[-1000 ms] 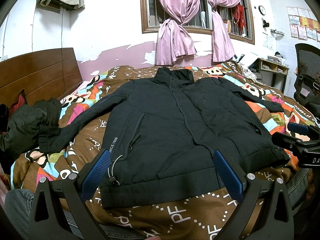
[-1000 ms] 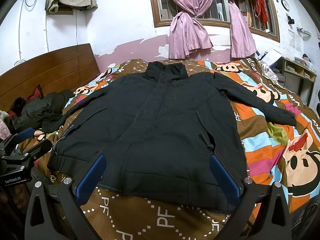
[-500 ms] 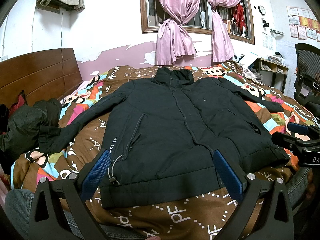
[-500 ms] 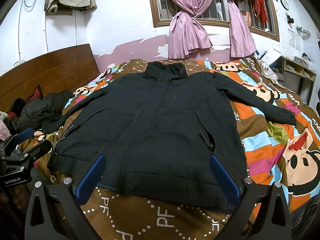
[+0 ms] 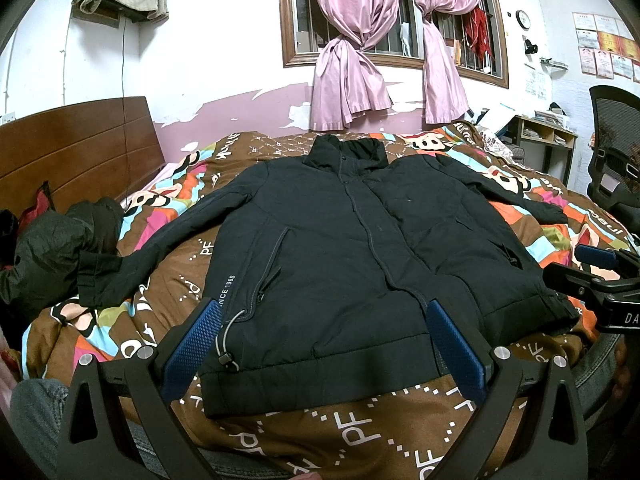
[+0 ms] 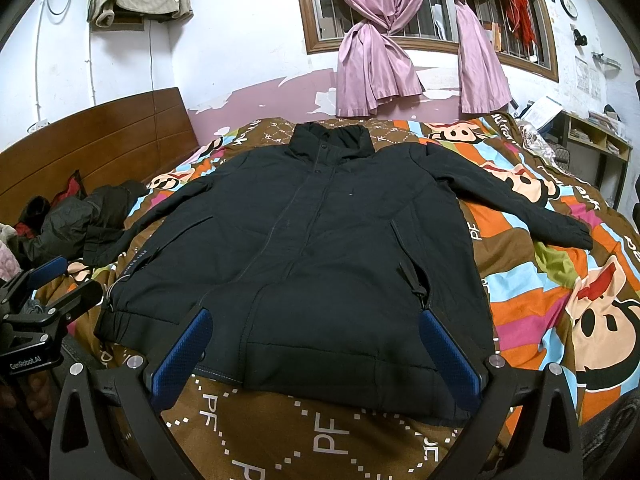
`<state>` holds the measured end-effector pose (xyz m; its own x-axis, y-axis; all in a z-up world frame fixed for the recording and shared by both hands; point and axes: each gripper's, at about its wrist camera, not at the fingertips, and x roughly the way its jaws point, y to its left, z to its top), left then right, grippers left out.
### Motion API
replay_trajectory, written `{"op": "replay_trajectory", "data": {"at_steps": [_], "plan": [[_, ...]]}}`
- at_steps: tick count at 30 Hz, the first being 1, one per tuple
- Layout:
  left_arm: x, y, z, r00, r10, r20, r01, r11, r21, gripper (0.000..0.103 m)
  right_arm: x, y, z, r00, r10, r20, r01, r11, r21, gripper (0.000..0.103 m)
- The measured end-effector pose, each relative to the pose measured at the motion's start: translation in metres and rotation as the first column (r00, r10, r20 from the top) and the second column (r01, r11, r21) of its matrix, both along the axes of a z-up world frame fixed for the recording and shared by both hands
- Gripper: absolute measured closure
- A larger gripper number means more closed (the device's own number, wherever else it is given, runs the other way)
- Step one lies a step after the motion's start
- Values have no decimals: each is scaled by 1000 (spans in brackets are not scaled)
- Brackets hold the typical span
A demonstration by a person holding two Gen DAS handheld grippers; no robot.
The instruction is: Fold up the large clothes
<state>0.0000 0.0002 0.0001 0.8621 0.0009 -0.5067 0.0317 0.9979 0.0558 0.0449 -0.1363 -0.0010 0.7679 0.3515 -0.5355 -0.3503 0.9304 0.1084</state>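
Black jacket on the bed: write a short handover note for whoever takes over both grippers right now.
Left gripper: open, holding nothing, poised over the hem.
Right gripper: open, holding nothing, also over the hem.
Black jacket: spread flat, front up and closed, on the patterned bedspread, collar toward the window, both sleeves stretched out to the sides.
A dark heap of clothes lies by the headboard.
Done: jacket laid out.
Left: no fold made yet; sleeves and body all remain to fold.
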Motion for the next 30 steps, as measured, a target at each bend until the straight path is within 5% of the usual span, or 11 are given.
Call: {"op": "replay_trajectory", "data": {"at_steps": [19,30], "plan": [[4,-2,-3,1000,3,-18,-3,1000,6,3,1,-2,-1,1000,2,-12,-2,1000,14,0],[52,5,-13,988,35,-149,-36,999,0,3,34,-23,-6,992,-12,-128,25,995,98,0]]}}
